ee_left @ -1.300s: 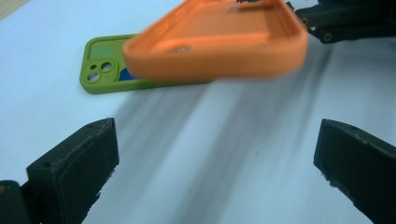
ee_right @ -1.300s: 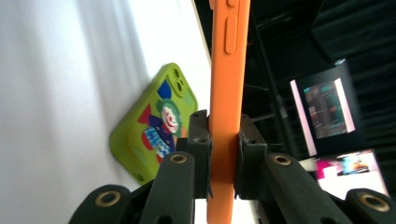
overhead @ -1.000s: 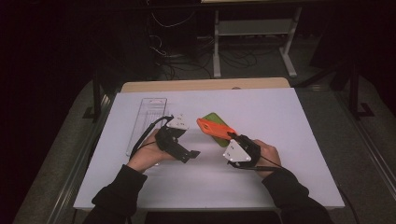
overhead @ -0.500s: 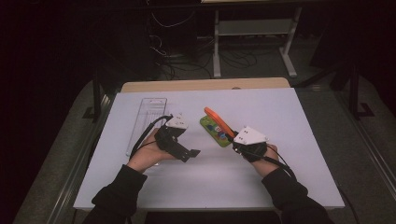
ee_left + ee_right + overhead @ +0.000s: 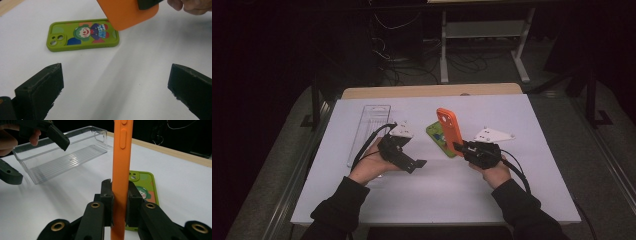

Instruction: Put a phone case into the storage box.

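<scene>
An orange phone case (image 5: 447, 128) is held up on edge above the table, with my right gripper (image 5: 460, 147) shut on its lower end. In the right gripper view both pads press its sides (image 5: 120, 182). A green phone case (image 5: 438, 137) with a clown picture lies flat on the white table just under and behind it, also seen as the green case (image 5: 82, 35). My left gripper (image 5: 418, 165) hovers to the left of both cases, its jaws wide open with nothing between them (image 5: 115, 72).
A clear plastic box (image 5: 369, 125) lies lengthwise at the table's left, beyond the left hand, and shows as the clear box (image 5: 65, 152). The white tabletop (image 5: 532, 180) has a wooden edge (image 5: 427, 91) at the far side. Cables and a stand sit on the dark floor beyond.
My right gripper has lifted the orange case off the green one and tipped it up on edge, drifting right. The green case now lies uncovered. The left hand has stayed put.
</scene>
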{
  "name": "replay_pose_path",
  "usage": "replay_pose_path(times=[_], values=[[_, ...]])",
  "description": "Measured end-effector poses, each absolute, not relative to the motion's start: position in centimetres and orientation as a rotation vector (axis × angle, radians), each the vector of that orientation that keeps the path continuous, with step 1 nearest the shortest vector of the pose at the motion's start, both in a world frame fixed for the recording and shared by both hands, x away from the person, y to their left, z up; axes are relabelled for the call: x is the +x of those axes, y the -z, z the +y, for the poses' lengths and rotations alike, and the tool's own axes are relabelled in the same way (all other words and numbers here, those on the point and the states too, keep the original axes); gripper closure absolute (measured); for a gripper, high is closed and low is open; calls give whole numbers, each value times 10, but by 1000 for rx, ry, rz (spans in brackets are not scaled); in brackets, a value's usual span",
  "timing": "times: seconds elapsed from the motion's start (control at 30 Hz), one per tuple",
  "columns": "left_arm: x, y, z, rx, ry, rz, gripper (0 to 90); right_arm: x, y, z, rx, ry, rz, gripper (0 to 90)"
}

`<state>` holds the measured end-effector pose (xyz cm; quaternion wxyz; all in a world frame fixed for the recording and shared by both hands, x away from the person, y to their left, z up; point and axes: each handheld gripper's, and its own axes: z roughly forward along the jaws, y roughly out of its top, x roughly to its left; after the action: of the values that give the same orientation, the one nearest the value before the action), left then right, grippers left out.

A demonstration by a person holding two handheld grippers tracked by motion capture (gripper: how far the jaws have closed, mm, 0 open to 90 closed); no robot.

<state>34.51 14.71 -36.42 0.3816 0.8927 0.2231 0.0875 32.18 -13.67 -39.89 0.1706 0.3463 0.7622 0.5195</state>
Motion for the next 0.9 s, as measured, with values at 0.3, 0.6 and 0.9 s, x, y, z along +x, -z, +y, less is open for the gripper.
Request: replay_pose_path(times=[0.3,0.6,0.9], values=[[348,361,149,2175,-245,625,0,321,403,-131,1001,-1481,2163,781],[351,359,154,2041,-228,696,0,316,404,-117,1004,-1504,2185,781],[353,361,150,1959,-196,735,0,310,408,-98,958,-1512,2219,781]])
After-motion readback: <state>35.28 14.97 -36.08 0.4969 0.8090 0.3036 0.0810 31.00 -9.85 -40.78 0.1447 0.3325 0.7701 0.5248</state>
